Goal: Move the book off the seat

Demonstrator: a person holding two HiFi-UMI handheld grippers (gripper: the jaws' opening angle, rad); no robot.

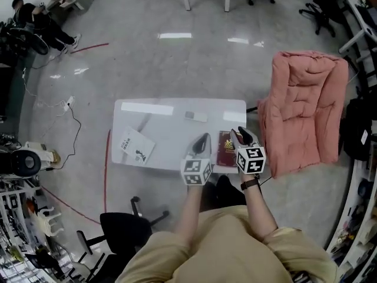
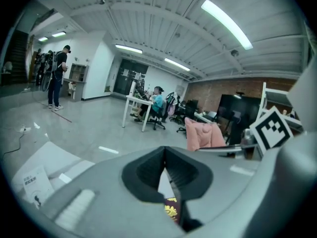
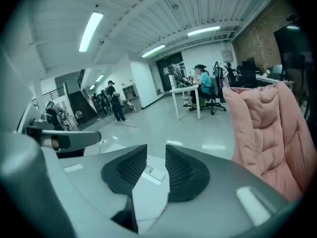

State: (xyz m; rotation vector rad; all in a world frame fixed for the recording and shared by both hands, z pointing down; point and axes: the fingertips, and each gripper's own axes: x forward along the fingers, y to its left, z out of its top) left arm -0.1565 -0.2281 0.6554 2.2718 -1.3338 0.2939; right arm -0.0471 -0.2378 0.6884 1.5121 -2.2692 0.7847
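A dark red book (image 1: 225,148) lies flat on the white table (image 1: 171,128), near its right front corner. The same book (image 2: 172,210) shows low between my left jaws. The pink padded seat (image 1: 303,111) stands right of the table with nothing on it, and also appears as the pink seat (image 3: 267,133) and the seat (image 2: 203,135). My left gripper (image 1: 204,138) hovers just left of the book, its tips together and empty. My right gripper (image 1: 238,133) hangs over the book's right edge. A narrow gap shows between the right gripper's jaws (image 3: 156,155), with nothing in it.
A white booklet (image 1: 135,146) lies on the table's left part and a small white remote (image 1: 196,116) near its far edge. A black office chair (image 1: 126,229) stands at my left. Cables (image 1: 65,108) trail over the floor at left. People work at distant desks (image 2: 141,110).
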